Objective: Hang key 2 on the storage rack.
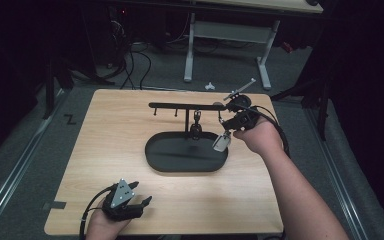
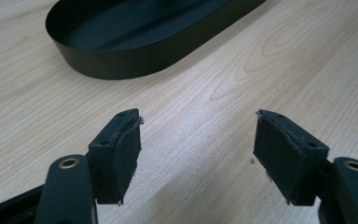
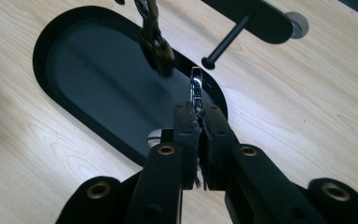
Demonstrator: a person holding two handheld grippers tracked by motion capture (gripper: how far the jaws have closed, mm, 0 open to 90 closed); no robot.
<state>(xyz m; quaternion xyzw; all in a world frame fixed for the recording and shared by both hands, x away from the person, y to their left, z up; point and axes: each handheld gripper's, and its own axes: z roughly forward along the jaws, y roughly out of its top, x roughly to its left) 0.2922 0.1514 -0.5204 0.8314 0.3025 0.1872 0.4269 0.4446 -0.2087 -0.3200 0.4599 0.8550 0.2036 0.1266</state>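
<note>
I see a light wood-grain table [image 1: 130, 165], a matte black oval tray [image 1: 157, 160] and black stand [image 1: 180, 105]; at two o'clock my black right gripper [image 3: 198, 116] pinches a shiny silver piece [image 3: 196, 84].

Light wood-grain tabletop [image 1: 120, 130], rectangular with rounded corners, on grey carpet floor [image 1: 40, 150]. Grey strip of tape [image 1: 54, 205] just off the table's near-left corner. Black Z-shaped tape mark [image 1: 70, 119] on the carpet, left of the table. Behind the table: white-framed desk [image 1: 227, 32], two legs on long feet. Small white object [image 1: 209, 86] on the floor between those feet, too small to identify. Black cables [image 1: 130, 65] trail across the floor, back left.
</note>
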